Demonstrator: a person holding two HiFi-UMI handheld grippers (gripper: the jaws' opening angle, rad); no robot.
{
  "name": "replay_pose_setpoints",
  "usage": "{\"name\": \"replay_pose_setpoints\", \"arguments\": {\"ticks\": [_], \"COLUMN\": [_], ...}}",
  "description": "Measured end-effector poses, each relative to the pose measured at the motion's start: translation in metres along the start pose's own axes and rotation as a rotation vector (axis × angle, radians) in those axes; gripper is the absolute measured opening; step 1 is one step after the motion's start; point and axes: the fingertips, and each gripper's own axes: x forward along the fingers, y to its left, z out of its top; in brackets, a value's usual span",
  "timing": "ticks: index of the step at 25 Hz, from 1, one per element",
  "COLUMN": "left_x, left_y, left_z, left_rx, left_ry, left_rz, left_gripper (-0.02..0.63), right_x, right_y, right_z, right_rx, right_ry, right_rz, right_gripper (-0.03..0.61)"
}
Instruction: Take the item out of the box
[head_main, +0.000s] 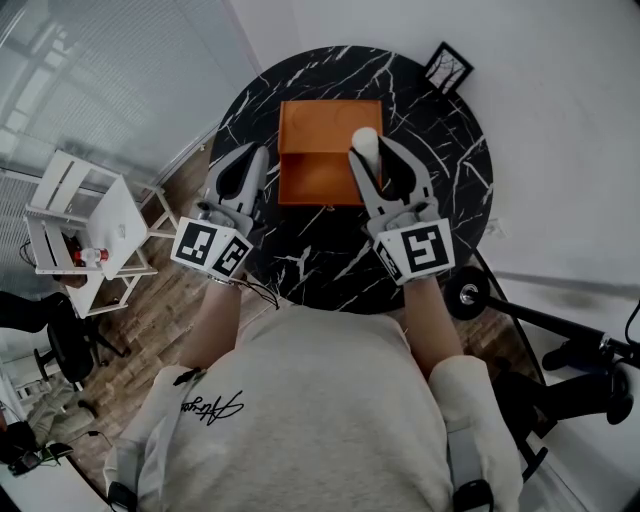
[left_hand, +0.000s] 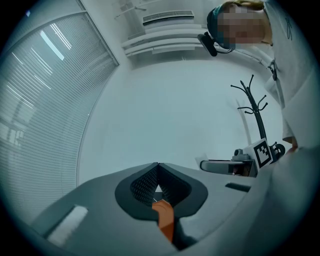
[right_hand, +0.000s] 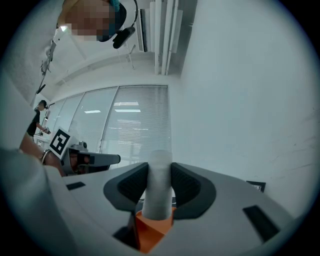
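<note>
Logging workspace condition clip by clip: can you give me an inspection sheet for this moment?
Surface: round black marble table.
Job's things: orange box open on the table; white tube upright at its right side.
Clutter: small framed picture at the table's far edge.
Grippers: left tongs closed, apparently on the box's left edge; right tongs closed on the white tube.
Cables: thin wire by the left wrist.
Surroundings: white shelf unit, wooden floor, window blinds, coat stand.
</note>
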Motion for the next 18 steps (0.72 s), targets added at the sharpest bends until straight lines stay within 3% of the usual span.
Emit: {"name": "replay_pose_setpoints", "arguments": {"ticks": [18], "left_x": [-0.003], "left_y": [0.0017], "left_z": [-0.0015], "left_rx": [-0.012], "left_ry": [-0.005], "left_rz": [0.008], "left_gripper": [0.002], "right_x": [-0.001], "right_y": [0.003], "right_z": [0.0001], "right_rx": [0.002], "right_ry": [0.0], "right_rz": [-0.01], "right_gripper": [0.141]}}
